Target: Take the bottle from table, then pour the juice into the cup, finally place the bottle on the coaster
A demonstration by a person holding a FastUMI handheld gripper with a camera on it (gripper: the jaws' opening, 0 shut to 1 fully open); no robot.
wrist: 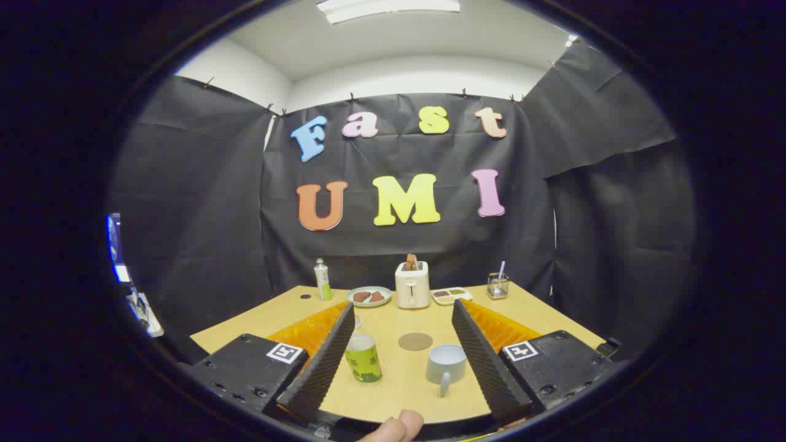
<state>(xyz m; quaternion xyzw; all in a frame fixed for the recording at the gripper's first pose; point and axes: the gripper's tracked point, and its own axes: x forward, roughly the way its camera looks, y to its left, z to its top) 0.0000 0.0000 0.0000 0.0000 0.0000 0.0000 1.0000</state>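
gripper view looks along my tongs [400, 331] over a wooden table [393, 387], and the two fingers [325, 362] stand wide apart with nothing pressed between them. the juice bottle [362, 356] stands upright on the table just inside my left finger, partly hidden by it at the neck, so i cannot tell whether the finger touches it. its lower half carries a green label and the upper part is clear. the cup [446, 363] sits nearer my right finger, pale grey-blue, open mouth up, with its handle turned toward me. the coaster [415, 341] is a round brown disc lying flat between the fingers, just beyond the cup and apart from the bottle.

farther back, beyond the fingertips, a cream toaster [412, 285] stands with a slice of toast sticking out of the top. beside it on the left is a plate [368, 297] holding brownish pieces, and farther left a small upright tube [322, 280] with a green base. on the toaster's right lies a shallow tray [451, 296], and past that a wire mesh holder [497, 285] with a pale stick in it. my fingertip [402, 428] shows at the near edge, below the table.
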